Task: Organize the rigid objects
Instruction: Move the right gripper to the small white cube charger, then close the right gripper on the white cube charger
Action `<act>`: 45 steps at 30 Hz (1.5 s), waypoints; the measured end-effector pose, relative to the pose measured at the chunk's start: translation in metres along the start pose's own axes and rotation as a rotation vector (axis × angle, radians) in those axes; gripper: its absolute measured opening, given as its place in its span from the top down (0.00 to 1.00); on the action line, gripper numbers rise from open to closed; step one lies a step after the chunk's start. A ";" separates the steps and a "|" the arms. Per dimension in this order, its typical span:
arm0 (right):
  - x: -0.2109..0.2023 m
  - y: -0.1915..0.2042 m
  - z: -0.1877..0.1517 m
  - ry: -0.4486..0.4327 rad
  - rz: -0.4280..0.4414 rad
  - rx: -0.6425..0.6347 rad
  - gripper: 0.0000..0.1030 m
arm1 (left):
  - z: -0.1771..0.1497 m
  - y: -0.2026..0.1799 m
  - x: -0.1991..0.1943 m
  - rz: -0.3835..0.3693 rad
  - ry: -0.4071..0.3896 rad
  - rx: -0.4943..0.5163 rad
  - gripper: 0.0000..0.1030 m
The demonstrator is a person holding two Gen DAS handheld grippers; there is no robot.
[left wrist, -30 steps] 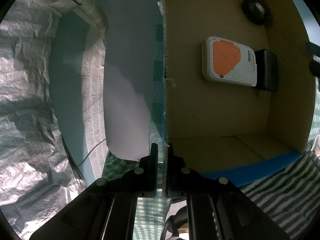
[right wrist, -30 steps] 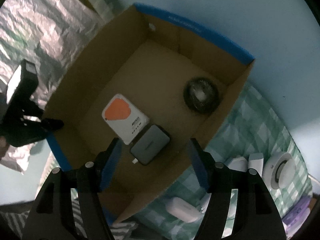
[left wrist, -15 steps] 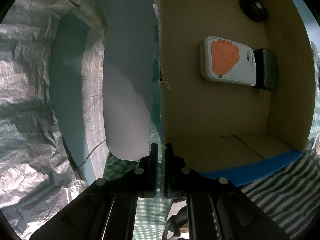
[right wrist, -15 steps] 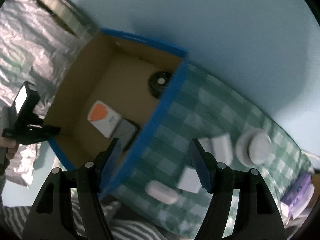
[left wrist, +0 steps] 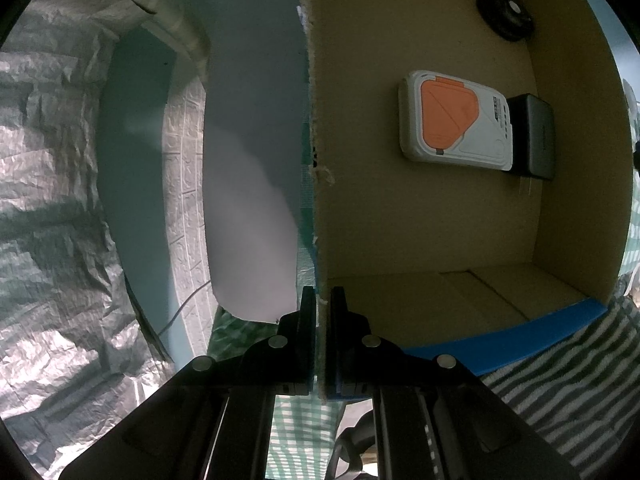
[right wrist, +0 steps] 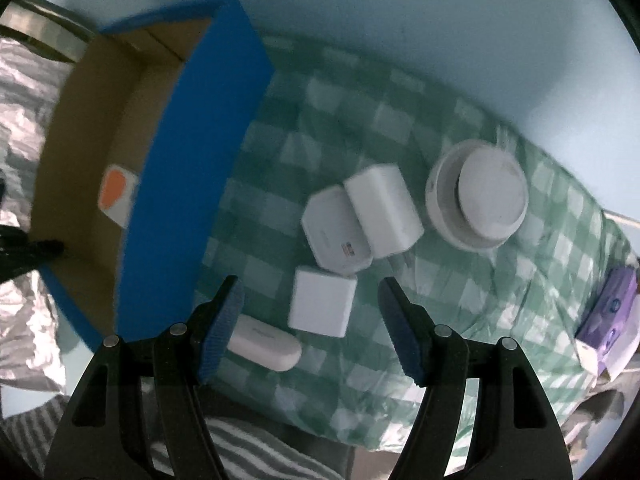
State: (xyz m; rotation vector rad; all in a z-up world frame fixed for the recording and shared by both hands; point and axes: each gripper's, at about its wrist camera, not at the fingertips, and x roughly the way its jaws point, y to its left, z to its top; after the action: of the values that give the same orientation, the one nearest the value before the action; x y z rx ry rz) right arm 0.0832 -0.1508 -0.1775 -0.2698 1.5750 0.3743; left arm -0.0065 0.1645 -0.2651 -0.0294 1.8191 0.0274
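Three items already lie in the cardboard box, whose wall the left hand-held gripper pinches tight. The right hand-held gripper hangs half-open and empty above the white square block on the checked tabletop — next it must drop squarely around it.

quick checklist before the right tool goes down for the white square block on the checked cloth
1. Right tool open and holding nothing: ok; it stands apart over the cloth.
2. White square block between the fingers' line: ok; it sits roughly midway below them.
3. Room around the block: not ok; the flat white case lies right against its far edge, and the white oval case is by the left finger.
4. Box held steady: ok; the left tool is shut on the cardboard box wall.
5. Space left in the box: ok; only the orange-and-white device, grey block and black round item lie inside.
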 end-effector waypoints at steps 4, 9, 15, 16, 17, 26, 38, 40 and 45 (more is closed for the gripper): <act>0.024 -0.005 -0.005 0.047 -0.018 0.026 0.31 | -0.001 0.002 0.001 -0.002 0.001 -0.006 0.92; 0.046 -0.011 -0.008 0.083 -0.021 0.067 0.31 | -0.002 0.002 0.000 -0.002 0.002 -0.007 0.92; 0.062 -0.011 -0.007 0.100 -0.030 0.079 0.31 | -0.001 0.002 0.000 0.001 0.004 -0.004 0.92; 0.065 -0.010 -0.007 0.103 -0.032 0.080 0.31 | -0.002 0.001 0.000 0.002 0.003 -0.005 0.92; 0.066 -0.010 -0.007 0.105 -0.032 0.082 0.31 | -0.002 0.001 0.000 0.002 0.003 -0.005 0.92; 0.086 -0.006 -0.002 0.121 -0.016 0.099 0.46 | -0.001 0.001 0.000 0.001 0.003 -0.006 0.92; 0.095 0.002 -0.013 0.094 -0.046 0.083 0.51 | -0.001 0.002 0.001 0.002 0.003 -0.002 0.92; 0.093 0.002 -0.014 0.087 -0.043 0.076 0.51 | -0.002 0.002 0.001 0.000 0.003 -0.004 0.92; 0.084 0.003 -0.018 0.067 -0.031 0.064 0.51 | -0.002 0.002 0.001 -0.001 0.001 -0.003 0.92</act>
State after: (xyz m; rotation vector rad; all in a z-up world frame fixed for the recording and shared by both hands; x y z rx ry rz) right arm 0.0625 -0.1501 -0.2606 -0.2600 1.6439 0.2928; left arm -0.0085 0.1662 -0.2654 -0.0323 1.8204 0.0298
